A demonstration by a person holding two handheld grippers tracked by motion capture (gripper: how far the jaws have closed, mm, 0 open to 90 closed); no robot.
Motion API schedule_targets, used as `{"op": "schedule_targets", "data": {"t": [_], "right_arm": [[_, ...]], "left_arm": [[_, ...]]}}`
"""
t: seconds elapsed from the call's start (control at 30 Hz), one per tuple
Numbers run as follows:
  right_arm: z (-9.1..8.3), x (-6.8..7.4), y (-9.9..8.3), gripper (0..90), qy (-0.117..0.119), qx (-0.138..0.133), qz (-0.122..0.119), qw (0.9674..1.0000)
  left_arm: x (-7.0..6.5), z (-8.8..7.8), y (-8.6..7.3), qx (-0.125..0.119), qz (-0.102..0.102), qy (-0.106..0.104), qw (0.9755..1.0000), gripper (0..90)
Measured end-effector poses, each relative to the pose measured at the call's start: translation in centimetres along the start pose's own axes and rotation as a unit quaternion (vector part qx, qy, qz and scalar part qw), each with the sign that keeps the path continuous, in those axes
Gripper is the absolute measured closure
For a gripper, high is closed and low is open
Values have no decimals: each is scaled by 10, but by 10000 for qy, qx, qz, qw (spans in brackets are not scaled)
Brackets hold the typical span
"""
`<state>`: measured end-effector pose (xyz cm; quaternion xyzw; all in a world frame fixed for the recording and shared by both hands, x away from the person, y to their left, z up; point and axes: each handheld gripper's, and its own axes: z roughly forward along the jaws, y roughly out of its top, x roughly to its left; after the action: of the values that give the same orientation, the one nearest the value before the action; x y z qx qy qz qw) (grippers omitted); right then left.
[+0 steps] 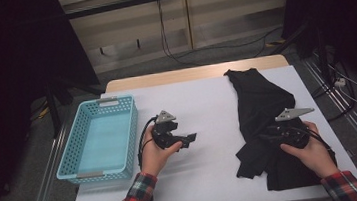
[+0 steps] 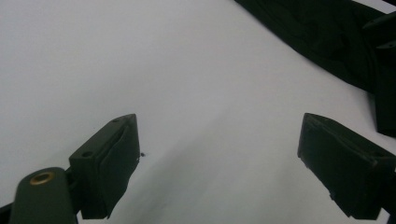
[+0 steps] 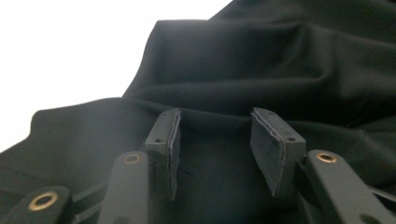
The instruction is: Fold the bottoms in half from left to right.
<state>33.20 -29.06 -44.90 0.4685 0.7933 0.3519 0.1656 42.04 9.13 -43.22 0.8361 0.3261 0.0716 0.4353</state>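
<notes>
1. Nearest the high camera, two plaid sleeves (image 1: 135, 199) come in from the bottom edge, each hand carrying a hand-held gripper.
2. The right hand-held gripper (image 3: 215, 140) sits low over the black cloth (image 1: 261, 122), which lies crumpled on the right half of the bench (image 1: 202, 103). Its jaws stand partly apart with cloth under and between them; the pads (image 3: 173, 144) do not seem to pinch a fold yet, though the dark fabric makes that hard to judge.
3. The left hand-held gripper (image 2: 219, 158) hovers over bare white bench near the middle, jaws wide open and holding nothing. It is well apart from the cloth, whose edge shows at the top right of its own view (image 2: 322, 32).
4. The blue basket (image 1: 80, 163) stands empty at the left edge of the bench, just beside the left hand (image 1: 154, 153).
5. Progress, as I judge it: early. The cloth is unfolded, ungripped and far from the basket.
6. Left to do, probably: close the right jaws on a fold, bring the left gripper across to take another edge, then fold or lift the cloth, perhaps into the basket.
</notes>
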Motion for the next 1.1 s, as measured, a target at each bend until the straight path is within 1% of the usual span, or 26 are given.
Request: {"op": "schedule_targets", "data": {"t": [0.03, 0.07, 0.1, 0.13, 0.17, 0.23, 0.27, 0.33, 0.37, 0.4, 0.47, 0.57, 0.6, 0.63, 0.67, 0.7, 0.77, 0.83, 0.87, 0.9, 0.93, 0.97, 1.0, 1.03, 1.07, 1.1], "right_arm": [[0, 0, 0, 544, 0, 0, 0, 10000], [3, 0, -2, 602, -48, -25, -104, 9999], [3, 0, -2, 602, -48, -25, -104, 9999], [2, 1, -1, 878, -67, -6, -253, 9997], [1, 1, 0, 889, -95, -17, -330, 9994], [2, 1, 0, 894, -85, 5, -322, 9994], [2, 1, 0, 898, -10, -8, -345, 9994], [-8, -1, 0, 900, 92, -177, -230, 9995], [-8, -1, 0, 900, 92, -177, -230, 9995], [-18, -4, -1, 900, 91, -299, -188, 9993], [-22, -5, -2, 900, 117, -332, -134, 9993], [-33, -9, -9, 900, 98, -393, -75, 9992], [-36, -10, -11, 900, 81, -414, -44, 9991], [-40, -12, -14, 900, 85, -445, -14, 9990], [-44, -14, -17, 900, 81, -471, 12, 9989], [-52, -19, -23, 900, 112, -528, 82, 9985], [-56, -21, -26, 900, 123, -541, 144, 9984], [-63, -25, -34, 900, 76, -494, 197, 9986], [-69, -29, -41, 900, -4, -468, 264, 9986], [-69, -29, -41, 900, -4, -468, 264, 9986], [-72, -31, -44, 900, -53, -434, 268, 9987], [-78, -33, -50, 900, -148, -413, 283, 9986], [-78, -33, -50, 900, -148, -413, 283, 9986], [-79, -33, -52, 887, -160, -381, 283, 9987], [-80, -30, -53, 810, -293, -363, 257, 9986], [-79, -28, -52, 779, -296, -352, 231, 9987]], "left_arm": [[0, 0, 0, 0, 0, 0, 10000, 132], [0, 1, 0, 9, -10, 12, 10000, 132], [1, 2, 0, 27, 12, 10, 10000, 132], [1, 2, 0, 20, -1, 50, 10000, 133], [2, 2, 0, 5, 7, 76, 10000, 133], [2, 2, 0, 10, -27, 96, 9999, 136], [2, 2, -1, 36, -17, 104, 9999, 136], [2, 2, -2, 75, -33, 150, 9999, 143], [3, 1, -3, 79, -31, 116, 9999, 143], [3, 1, -3, 75, -40, 116, 9999, 145], [4, 0, -3, 78, -36, 107, 9999, 149], [3, -1, -3, 45, -47, 154, 9999, 153], [3, -2, -2, 59, -65, 104, 9999, 154], [3, -2, -2, 35, -37, 124, 9999, 156], [3, -3, -2, -6, -63, 128, 9999, 160], [3, -4, -2, 7, -54, 120, 9999, 162], [3, -5, -2, -5, -45, 138, 9999, 162], [3, -6, -2, 26, -11, 132, 9999, 162], [3, -6, -1, 20, -15, 147, 9999, 162], [3, -6, -1, 20, -15, 147, 9999, 162], [3, -5, -1, 16, -30, 137, 9999, 162], [3, -4, 0, 15, 17, 140, 9999, 162], [3, -4, 0, 15, 17, 140, 9999, 162], [2, -4, 0, 24, 19, 135, 9999, 162], [1, -3, 0, 38, 34, 120, 9999, 162], [0, -2, 1, 34, 37, 114, 9999, 162]]}}
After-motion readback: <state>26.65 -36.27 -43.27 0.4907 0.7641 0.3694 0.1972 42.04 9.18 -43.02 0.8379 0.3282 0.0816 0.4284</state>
